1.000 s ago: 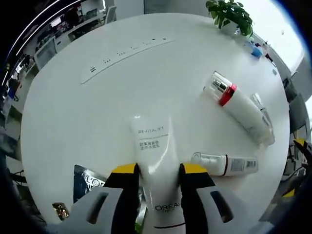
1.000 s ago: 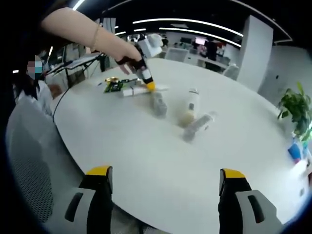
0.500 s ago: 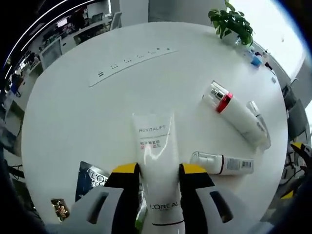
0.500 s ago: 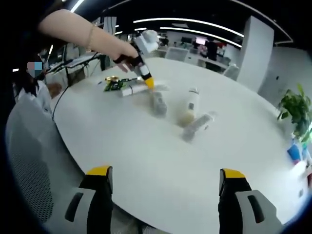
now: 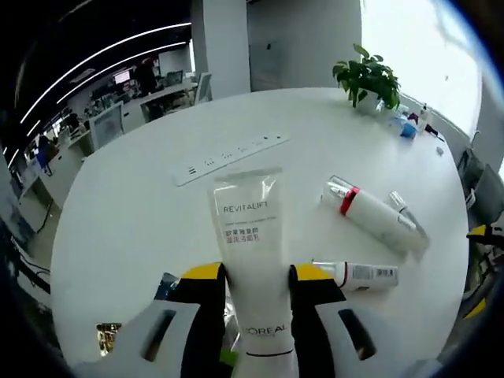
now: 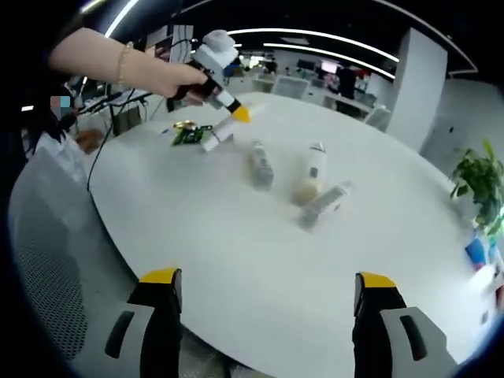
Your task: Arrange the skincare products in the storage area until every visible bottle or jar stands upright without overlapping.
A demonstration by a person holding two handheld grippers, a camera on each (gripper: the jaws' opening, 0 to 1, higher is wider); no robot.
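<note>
One round white worktop (image 5: 142,213) carried everything. On it, beyond my left tongs, lay a long white power strip (image 5: 230,151), and at the far edge stood a potted plant (image 5: 366,79). A large white bottle with a red band (image 5: 368,216) lay on its side, a slimmer clear bottle (image 5: 405,215) just beside it, and a smaller white tube (image 5: 358,274) lay nearer me. My left tongs (image 5: 249,277) were clamped on the white Revitalift tube (image 5: 249,236), lifted clear of the worktop, its crimped end pointing away. A dark sachet (image 5: 164,283) and a small gold item (image 5: 107,334), perhaps a jar, lay by the near edge. My right tongs (image 6: 263,282) gaped wide with nothing between them, well apart from the bottles.
</note>
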